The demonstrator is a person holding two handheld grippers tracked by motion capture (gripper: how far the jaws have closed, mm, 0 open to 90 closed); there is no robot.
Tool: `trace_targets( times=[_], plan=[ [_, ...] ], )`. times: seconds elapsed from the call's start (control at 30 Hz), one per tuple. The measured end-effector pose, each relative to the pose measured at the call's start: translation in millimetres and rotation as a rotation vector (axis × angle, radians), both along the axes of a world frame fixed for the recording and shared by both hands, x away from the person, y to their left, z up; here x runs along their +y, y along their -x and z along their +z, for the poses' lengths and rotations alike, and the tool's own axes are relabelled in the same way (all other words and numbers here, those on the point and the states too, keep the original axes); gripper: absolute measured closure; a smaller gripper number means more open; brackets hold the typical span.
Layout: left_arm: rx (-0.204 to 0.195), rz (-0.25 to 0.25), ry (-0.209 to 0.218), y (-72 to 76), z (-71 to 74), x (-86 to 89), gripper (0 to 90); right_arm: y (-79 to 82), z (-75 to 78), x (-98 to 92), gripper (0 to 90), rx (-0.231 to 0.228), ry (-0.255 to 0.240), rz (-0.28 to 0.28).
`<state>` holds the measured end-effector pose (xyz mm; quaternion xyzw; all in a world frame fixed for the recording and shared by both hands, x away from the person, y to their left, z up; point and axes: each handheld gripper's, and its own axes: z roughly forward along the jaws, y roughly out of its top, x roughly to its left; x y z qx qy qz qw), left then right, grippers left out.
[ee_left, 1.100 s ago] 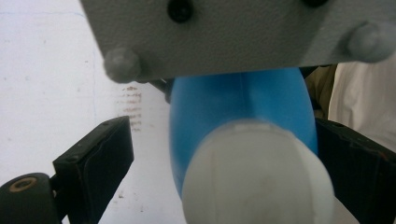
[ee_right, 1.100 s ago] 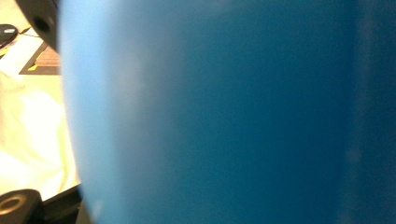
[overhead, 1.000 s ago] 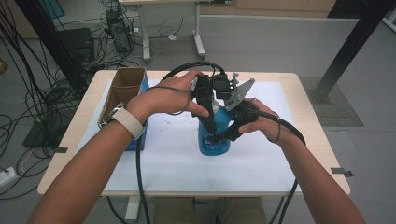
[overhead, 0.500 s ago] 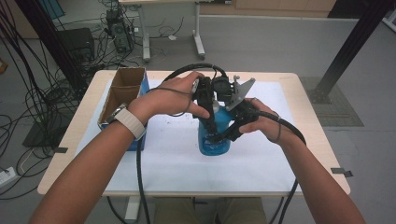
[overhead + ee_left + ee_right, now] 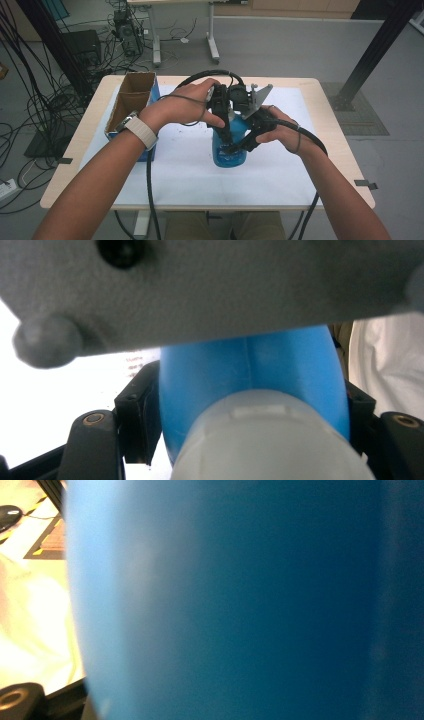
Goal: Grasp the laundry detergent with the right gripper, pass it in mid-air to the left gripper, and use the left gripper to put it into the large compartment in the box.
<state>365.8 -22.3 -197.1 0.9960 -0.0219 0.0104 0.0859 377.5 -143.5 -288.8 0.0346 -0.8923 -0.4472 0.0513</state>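
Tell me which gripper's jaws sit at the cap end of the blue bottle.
The left gripper: its jaws flank the blue plastic bottle just behind the white cap and have just been closing. The right gripper clamps the bottle's body lower down.

Black claws [image 5: 235, 137], thick black cables, pale wristband [image 5: 141, 132].

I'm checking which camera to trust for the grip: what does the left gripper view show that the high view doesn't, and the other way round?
Left gripper view alone: the white cap close up, with black fingers against both sides of the bottle's neck; they have just been closing.
High view alone: the cardboard box, the table, both forearms, the left gripper and the right gripper.
Both: the blue bottle.
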Motion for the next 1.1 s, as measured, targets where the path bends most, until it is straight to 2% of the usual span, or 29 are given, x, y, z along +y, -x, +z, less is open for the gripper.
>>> trace_targets(
  times=[0.2, 0.27, 1.1],
  plan=[
    [0.007, 0.006, -0.010, -0.5, -0.9, 0.0, 33.4, 0.7, -0.7, 0.6, 43.4, 0.006, 0.006, -0.002],
    [0.019, 0.005, -0.012, -0.7, -1.3, 0.1, 37.0, 1.1, -1.2, 0.8, 43.4, 0.006, 0.011, -0.002],
    [0.009, 0.005, -0.020, -0.4, -1.7, -1.9, 37.5, 2.0, -2.1, -1.1, 43.3, -0.009, 0.011, -0.011]
  ],
)
